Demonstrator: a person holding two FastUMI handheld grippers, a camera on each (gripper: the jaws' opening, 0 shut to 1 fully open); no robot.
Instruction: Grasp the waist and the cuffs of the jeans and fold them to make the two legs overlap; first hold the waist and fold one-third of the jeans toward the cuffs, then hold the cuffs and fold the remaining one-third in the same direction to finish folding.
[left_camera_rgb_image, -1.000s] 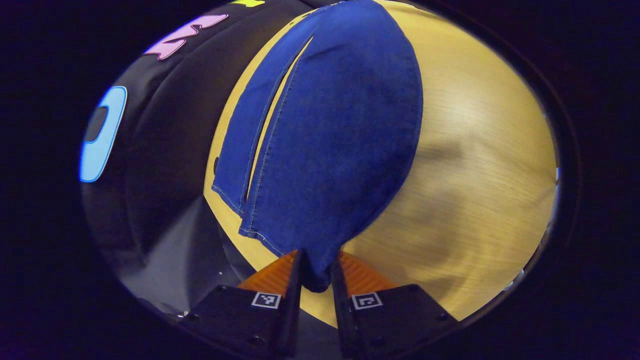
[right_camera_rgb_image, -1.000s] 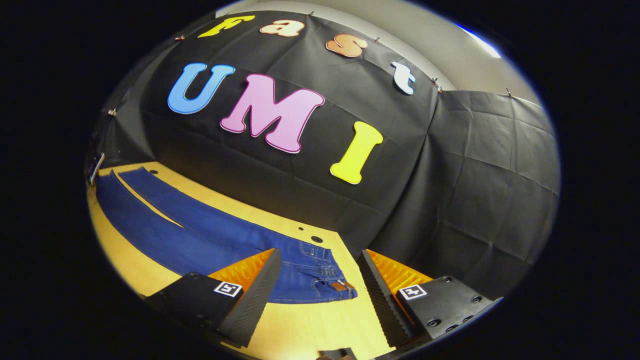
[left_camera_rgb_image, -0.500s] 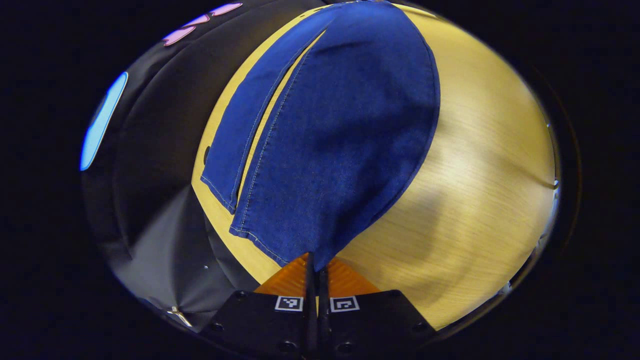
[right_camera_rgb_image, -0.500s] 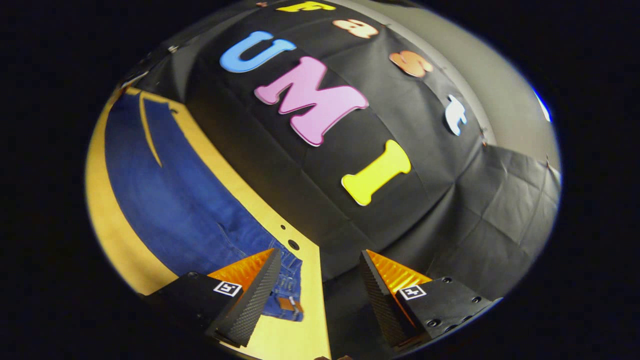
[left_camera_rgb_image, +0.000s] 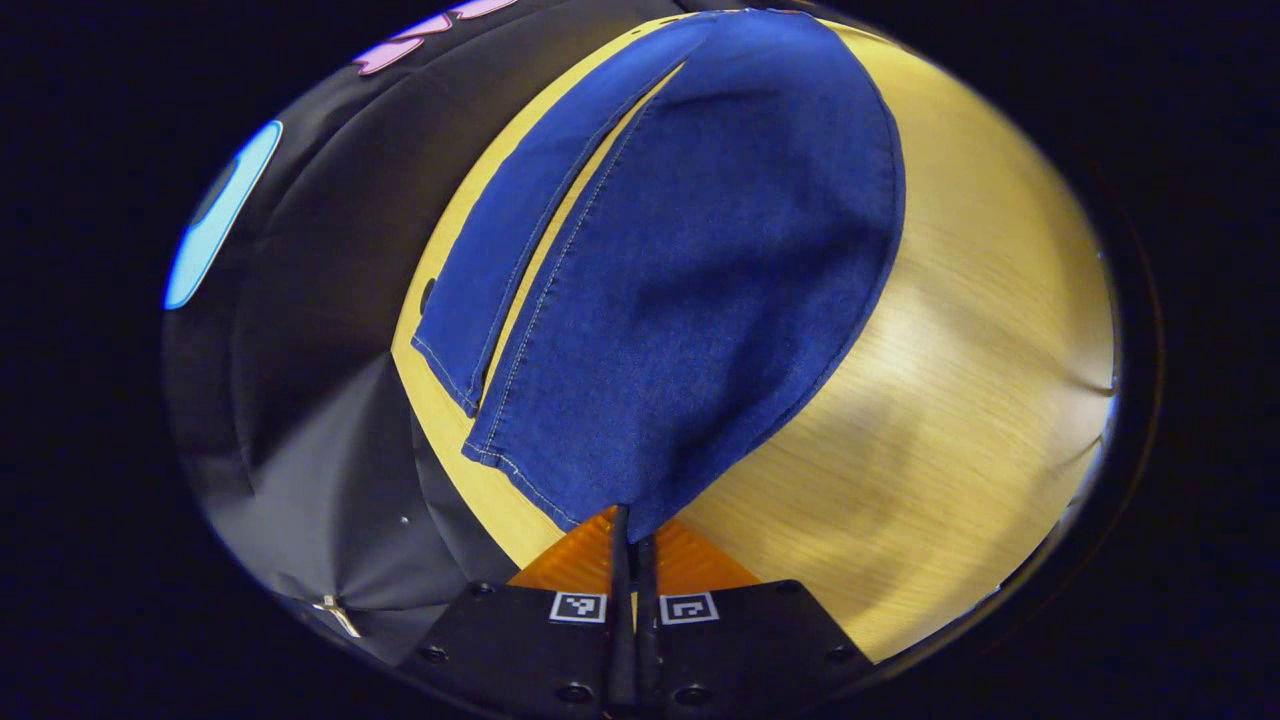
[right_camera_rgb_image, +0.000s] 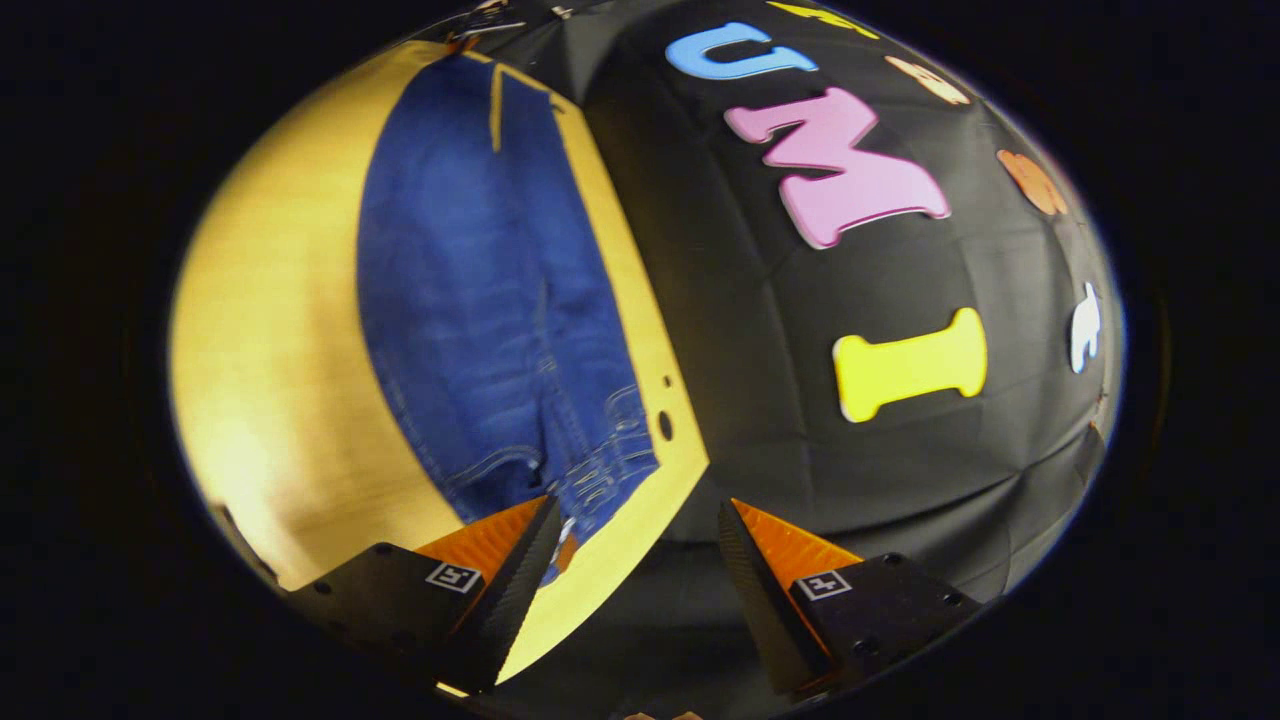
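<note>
Blue jeans lie flat on a yellow wooden table, legs side by side. In the left gripper view my left gripper is shut on the cuff corner of the nearer leg, and the cloth rises slightly into the fingers. The other leg's cuff lies beside it on the table. In the right gripper view the jeans stretch away from the waist. My right gripper hangs open near the waist end, over the table's far edge, with nothing between its fingers.
The black cloth wall stands right behind the table's far edge. A small dark hole marks the table beside the waist. Bare wood spreads on the near side of the jeans.
My left gripper closed on the cuff corner and has held it since. The right gripper's view swung round so the jeans now run lengthwise ahead, and it stayed open.
</note>
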